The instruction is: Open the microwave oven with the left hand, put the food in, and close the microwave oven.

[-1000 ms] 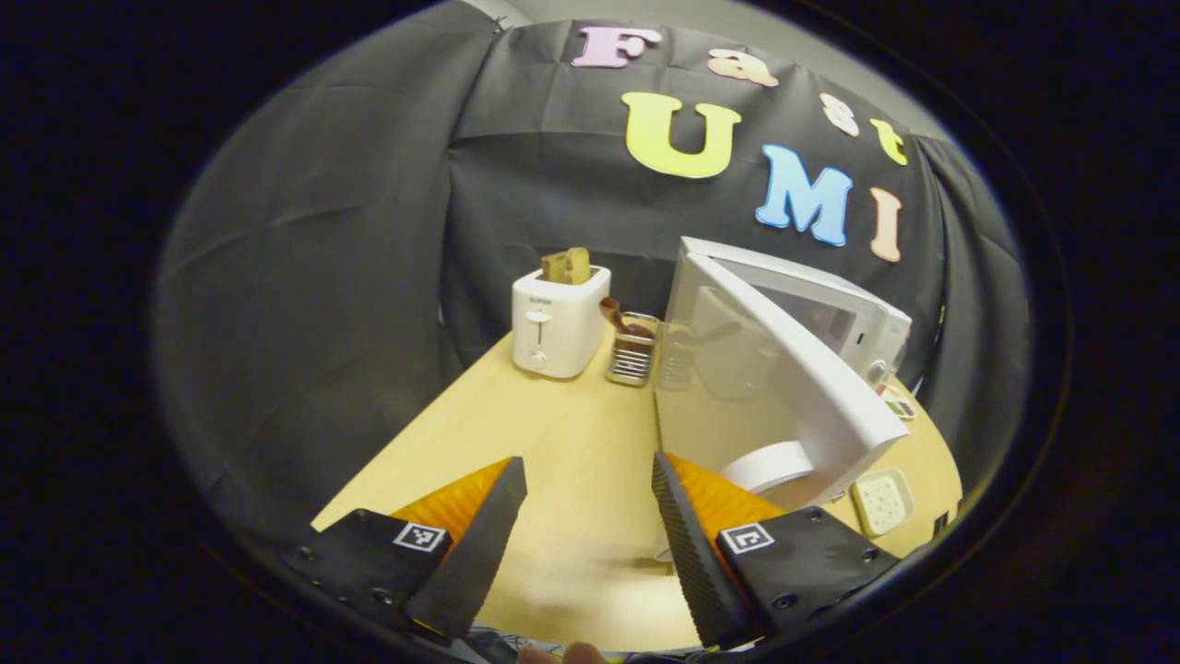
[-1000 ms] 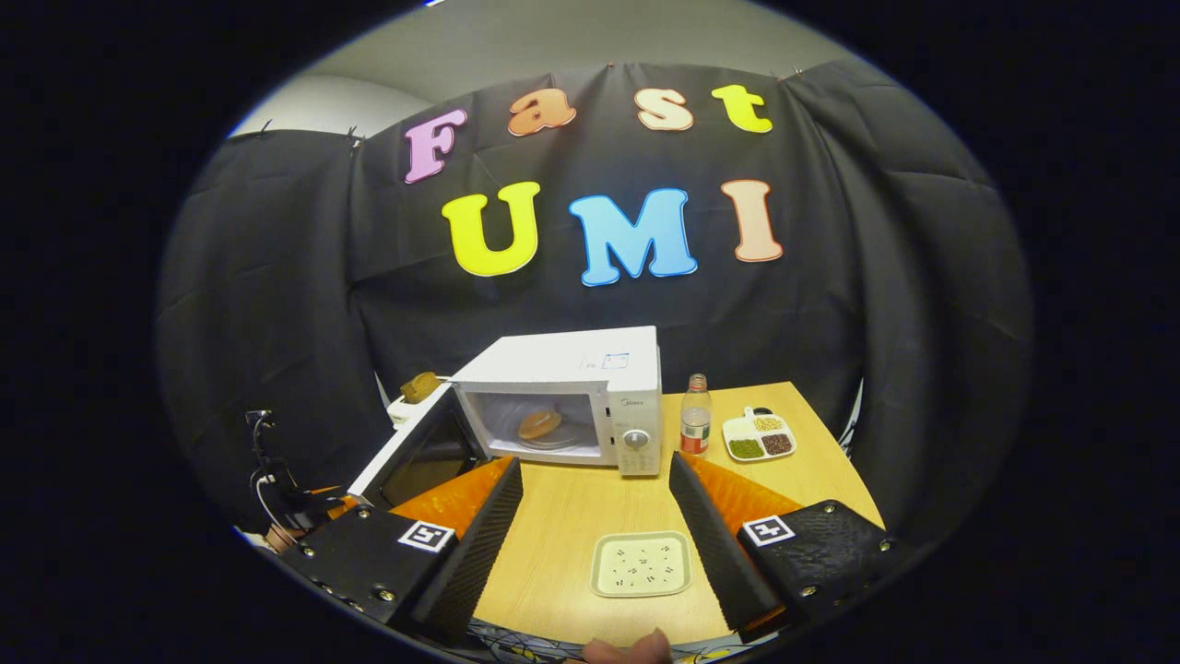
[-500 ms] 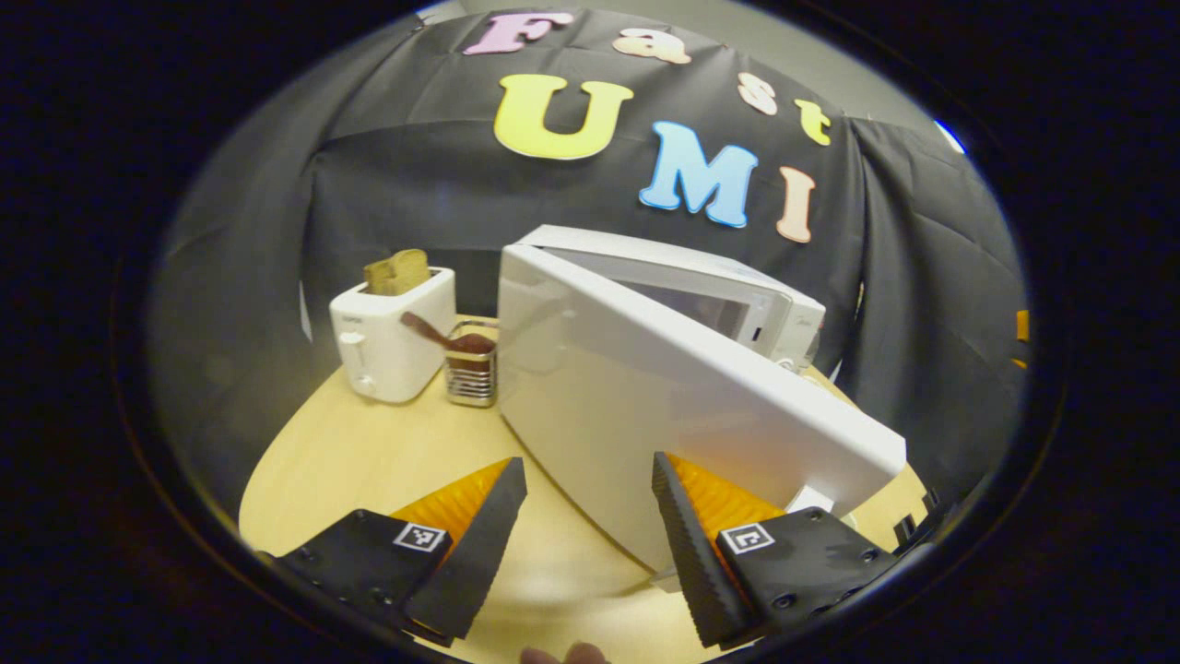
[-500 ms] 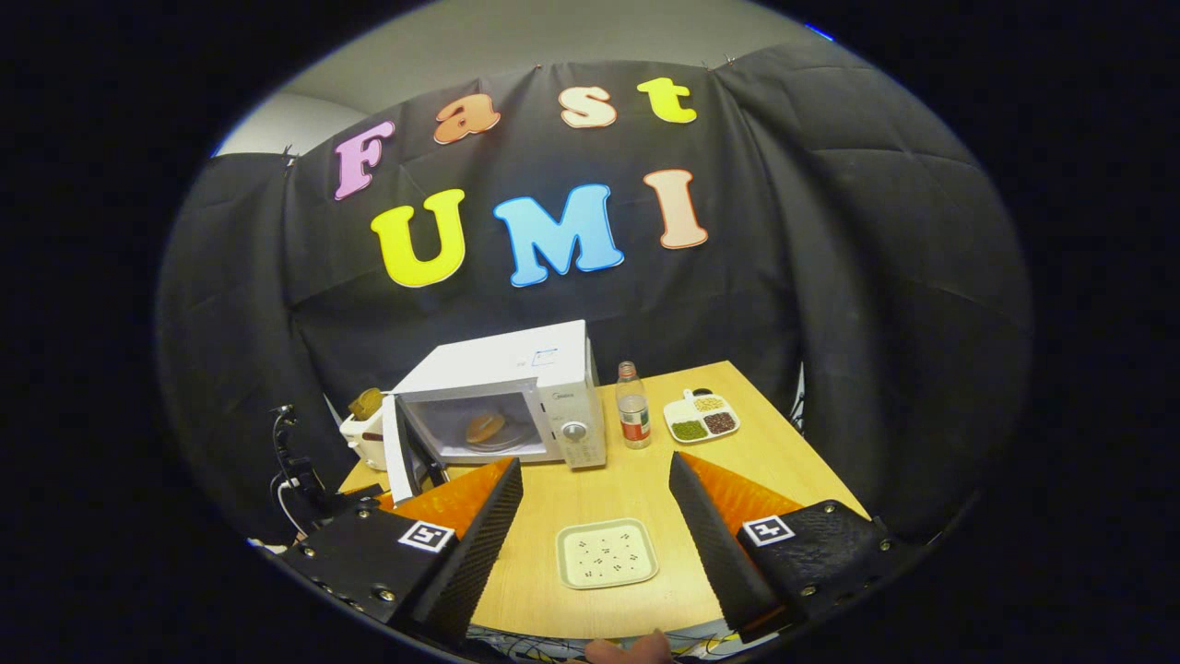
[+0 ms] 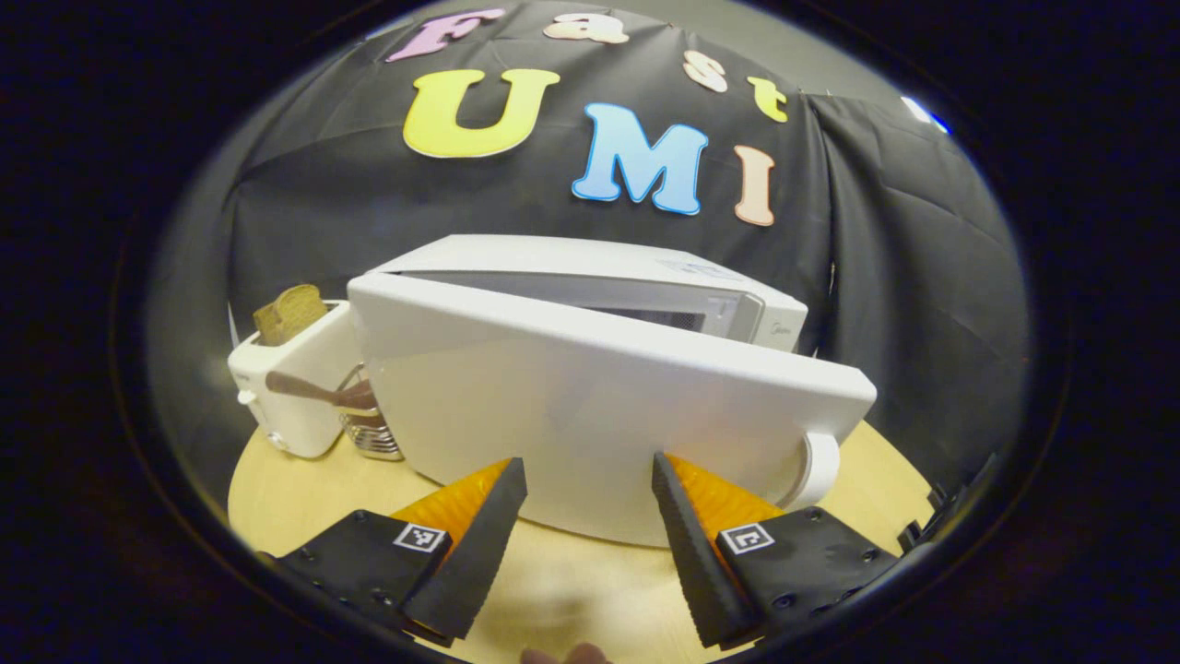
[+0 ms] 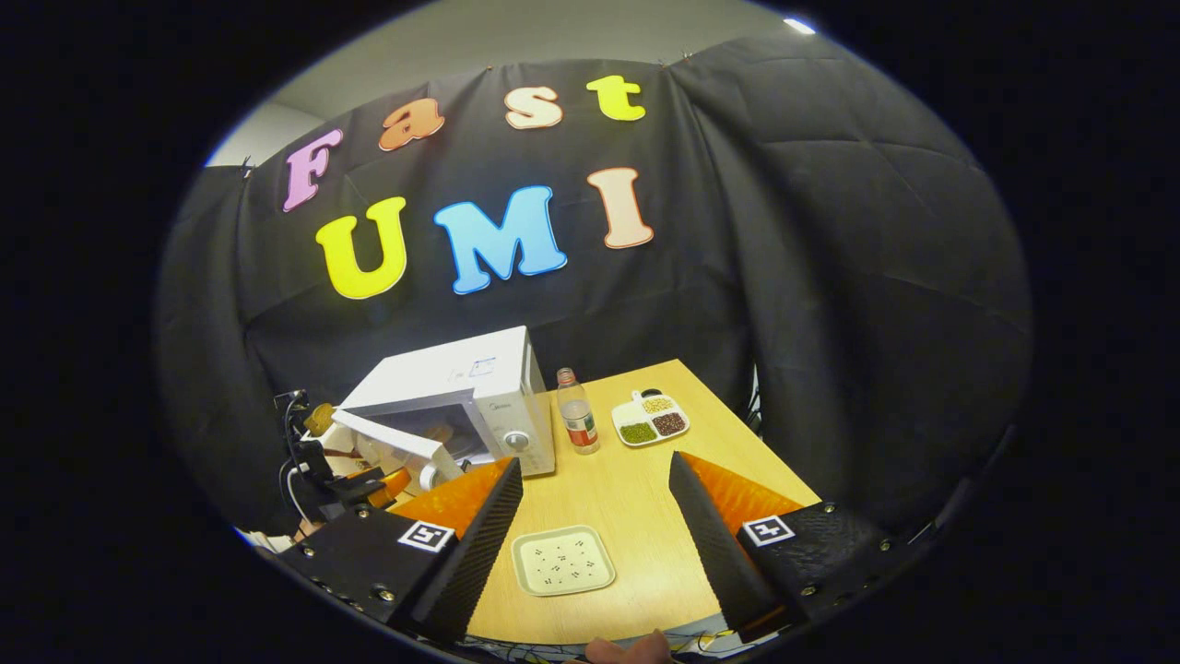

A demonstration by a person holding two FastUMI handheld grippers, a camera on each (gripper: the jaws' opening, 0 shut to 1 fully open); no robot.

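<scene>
The white microwave (image 5: 599,263) stands on the wooden table (image 5: 304,470) with its door (image 5: 572,406) swung most of the way toward the body, a narrow gap left on the latch side. My left gripper (image 5: 585,466) is open, its fingertips right at the door's outer face, holding nothing. In the right gripper view the microwave (image 6: 461,383) sits at the left with the door (image 6: 392,432) angled in front of the cavity. The food inside is hidden by the door. My right gripper (image 6: 595,466) hovers open over the table's front part, apart from the microwave.
A white toaster (image 5: 290,406) with toast and a wire holder (image 5: 369,438) with a brown spoon stand left of the microwave. Right of it are a small bottle (image 6: 578,424) and a divided dish (image 6: 650,420) of beans. A square plate (image 6: 562,563) lies near my right gripper.
The door has swung from wide open to nearly shut, with my left gripper moving in behind its outer face. My right gripper has drawn back and to the right, still open.
</scene>
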